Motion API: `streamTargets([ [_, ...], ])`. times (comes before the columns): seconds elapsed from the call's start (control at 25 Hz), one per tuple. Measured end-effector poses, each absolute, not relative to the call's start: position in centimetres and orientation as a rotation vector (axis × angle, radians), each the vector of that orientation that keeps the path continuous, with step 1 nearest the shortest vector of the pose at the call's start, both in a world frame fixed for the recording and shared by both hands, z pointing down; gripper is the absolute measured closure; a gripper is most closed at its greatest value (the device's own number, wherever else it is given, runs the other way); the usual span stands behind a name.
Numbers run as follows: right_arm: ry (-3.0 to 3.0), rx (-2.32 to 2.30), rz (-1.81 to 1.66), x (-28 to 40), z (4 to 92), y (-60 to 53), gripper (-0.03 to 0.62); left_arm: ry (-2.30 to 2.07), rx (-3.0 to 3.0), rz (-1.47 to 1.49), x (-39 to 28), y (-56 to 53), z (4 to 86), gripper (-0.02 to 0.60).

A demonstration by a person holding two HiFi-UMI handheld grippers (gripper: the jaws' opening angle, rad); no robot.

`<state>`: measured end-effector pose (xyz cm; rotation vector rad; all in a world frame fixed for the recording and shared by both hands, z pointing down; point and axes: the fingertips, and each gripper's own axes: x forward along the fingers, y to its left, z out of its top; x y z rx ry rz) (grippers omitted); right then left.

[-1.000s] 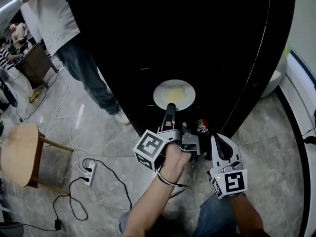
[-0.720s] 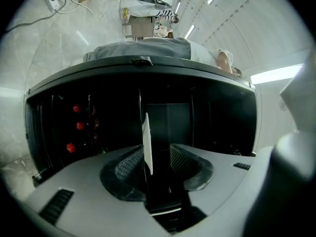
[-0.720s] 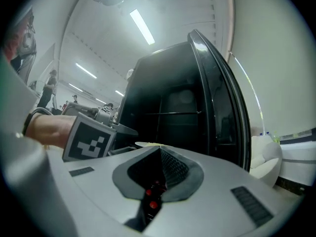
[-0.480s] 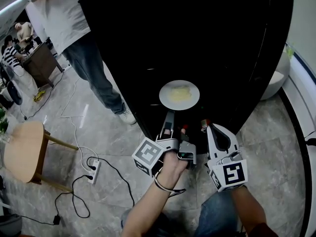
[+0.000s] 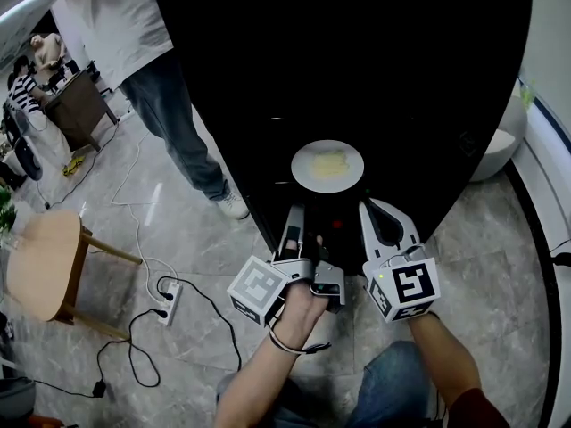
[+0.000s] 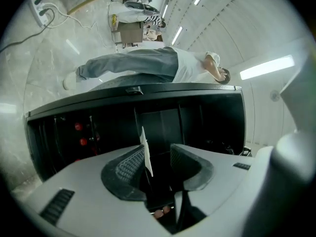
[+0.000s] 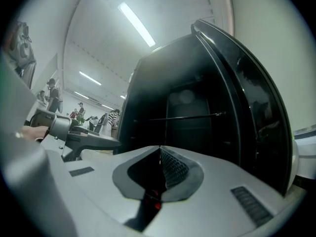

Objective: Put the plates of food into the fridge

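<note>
A white plate (image 5: pixel 327 165) of pale yellow food lies level inside the dark open fridge (image 5: pixel 375 69). My left gripper (image 5: pixel 303 212) is just below it, turned on its side and pointing into the fridge. In the left gripper view the plate (image 6: pixel 145 149) shows as a thin white sliver close to one pad, and the left gripper (image 6: pixel 158 151) is open, with a dark gap to the other pad. My right gripper (image 5: pixel 374 209) is beside it on the right, shut and empty. The right gripper (image 7: pixel 159 151) has its pads meeting and faces the fridge shelves.
A person in a white shirt and jeans (image 5: pixel 169 96) stands left of the fridge. On the floor are a wooden stool (image 5: pixel 40 270) and a power strip with cables (image 5: pixel 166 307). Red cans (image 6: pixel 78 127) stand low in the fridge. The fridge door (image 7: pixel 247 107) stands open at right.
The left gripper has drawn back toward me from the plate, which stays in the fridge. The right gripper has come up closer beside the left one.
</note>
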<state>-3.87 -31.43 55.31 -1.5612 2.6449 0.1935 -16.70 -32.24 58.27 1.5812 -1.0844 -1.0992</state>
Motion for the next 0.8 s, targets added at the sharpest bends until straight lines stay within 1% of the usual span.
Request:
streamTargets([
  [0.36, 2.750, -1.491, 0.259, -6.9, 56.5, -32.7, 0.585, -1.605, 2.024, -0.742, -19.4, -31.6, 57.6, 0.430],
  [0.48, 2.778, -1.432, 0.225, -7.3, 56.4, -33.6, 0.585, -1.803, 2.125, -0.577, -20.3, -31.2, 57.5, 0.536],
  [0.56, 2.784, -1.409, 0.168, -7.4, 56.8, -34.2, 0.585, -1.857, 2.176, -0.522, -20.5, -30.9, 57.0, 0.572],
  [0.8, 2.797, -1.447, 0.166, -7.3, 57.4, -34.8, 0.585, -1.971, 2.377, -0.337, -18.9, -30.7, 54.7, 0.575],
])
